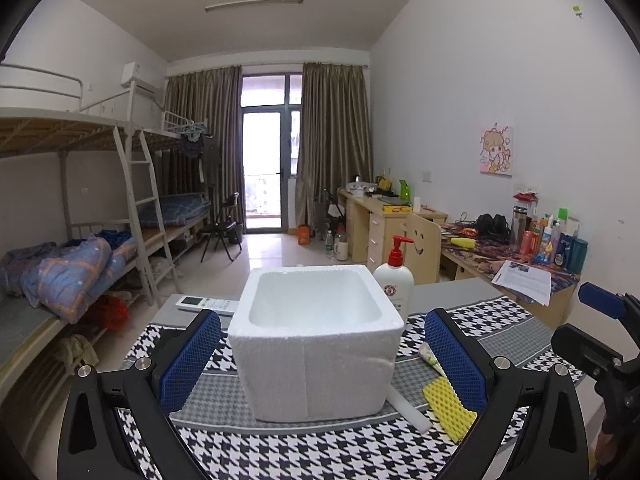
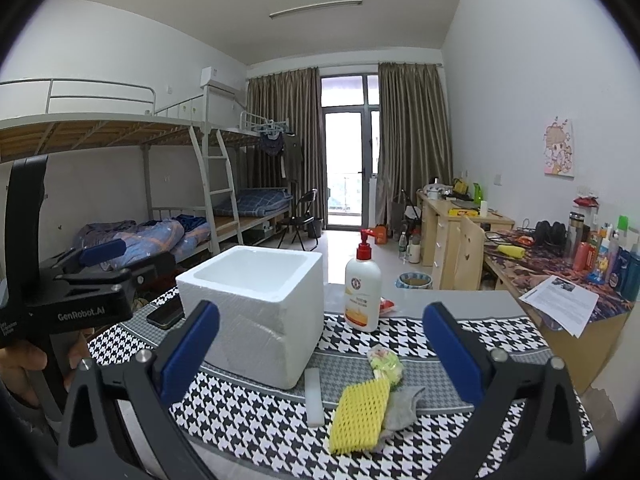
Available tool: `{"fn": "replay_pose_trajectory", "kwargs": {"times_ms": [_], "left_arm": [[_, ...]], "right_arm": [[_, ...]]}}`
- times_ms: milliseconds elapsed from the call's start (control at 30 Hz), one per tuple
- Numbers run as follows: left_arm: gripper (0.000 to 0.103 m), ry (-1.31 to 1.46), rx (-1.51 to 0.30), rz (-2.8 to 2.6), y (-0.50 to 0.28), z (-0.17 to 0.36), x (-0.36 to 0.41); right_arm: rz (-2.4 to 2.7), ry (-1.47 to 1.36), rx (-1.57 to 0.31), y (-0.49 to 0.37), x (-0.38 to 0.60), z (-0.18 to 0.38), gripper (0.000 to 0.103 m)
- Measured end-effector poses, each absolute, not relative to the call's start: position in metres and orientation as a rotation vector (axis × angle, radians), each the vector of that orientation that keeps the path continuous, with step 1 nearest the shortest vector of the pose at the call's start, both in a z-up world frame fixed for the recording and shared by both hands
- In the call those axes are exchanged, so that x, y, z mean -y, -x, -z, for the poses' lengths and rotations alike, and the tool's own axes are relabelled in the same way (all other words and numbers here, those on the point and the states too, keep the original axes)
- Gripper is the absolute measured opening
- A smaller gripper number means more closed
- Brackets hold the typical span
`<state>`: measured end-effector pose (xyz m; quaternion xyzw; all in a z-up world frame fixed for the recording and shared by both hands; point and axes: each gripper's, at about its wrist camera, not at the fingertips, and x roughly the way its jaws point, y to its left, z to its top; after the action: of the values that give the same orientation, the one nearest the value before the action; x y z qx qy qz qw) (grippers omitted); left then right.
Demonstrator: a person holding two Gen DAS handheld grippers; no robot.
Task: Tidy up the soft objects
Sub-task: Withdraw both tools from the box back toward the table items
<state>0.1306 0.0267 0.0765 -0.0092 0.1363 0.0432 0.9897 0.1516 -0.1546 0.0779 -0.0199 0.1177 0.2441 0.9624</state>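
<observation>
A white foam box [image 1: 316, 340] stands open and empty on a houndstooth cloth [image 1: 280, 448]; it also shows in the right wrist view [image 2: 256, 312]. To its right lie a yellow foam net [image 2: 358, 416], a grey cloth [image 2: 402, 406], a green-white soft bundle [image 2: 386, 362] and a white foam strip [image 2: 314, 396]. The yellow net [image 1: 446, 404] and the strip [image 1: 408, 406] show in the left wrist view too. My left gripper [image 1: 322, 356] is open, its fingers either side of the box. My right gripper [image 2: 320, 356] is open and empty above the soft items.
A lotion pump bottle [image 2: 362, 290] stands behind the soft items, right of the box. A phone [image 2: 166, 312] and a remote [image 1: 206, 304] lie left of the box. Desks with clutter [image 2: 580, 256] run along the right wall; bunk beds [image 1: 80, 264] stand on the left.
</observation>
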Motion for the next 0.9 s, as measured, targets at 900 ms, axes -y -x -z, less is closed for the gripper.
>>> {"fn": "replay_pose_trajectory", "kwargs": {"times_ms": [900], "left_arm": [[0.102, 0.022, -0.213, -0.049, -0.041, -0.038, 0.007]], "right_arm": [[-0.454, 0.013, -0.206, -0.064, 0.191, -0.039, 0.103]]}}
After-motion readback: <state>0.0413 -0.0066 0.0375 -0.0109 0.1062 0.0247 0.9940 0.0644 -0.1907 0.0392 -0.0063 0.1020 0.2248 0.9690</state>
